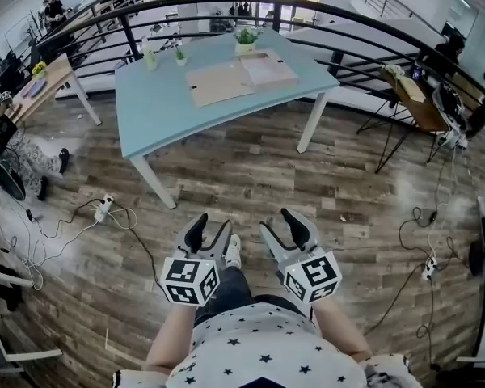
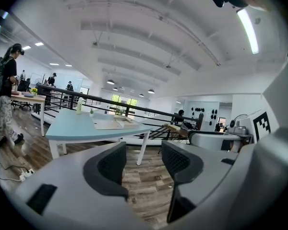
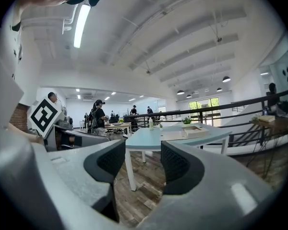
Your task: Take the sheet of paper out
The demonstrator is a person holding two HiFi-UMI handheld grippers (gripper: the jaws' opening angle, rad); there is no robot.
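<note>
Since the person stands well back from the blue counter (image 1: 162,111), the left gripper (image 1: 212,226) and right gripper (image 1: 280,221) hang over the floor (image 1: 250,176), jaws spread and empty, ready for the sheet of paper (image 1: 218,82), seemingly the tan leaf beside the shallow box (image 1: 268,69).

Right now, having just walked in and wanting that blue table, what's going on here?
A person stands on the wooden floor, back from the light-blue table, a gripper in each hand. The left gripper and right gripper are both open and empty. On the table a flat brown sheet and a shallow box lie side by side; neither gripper is near them.
</note>
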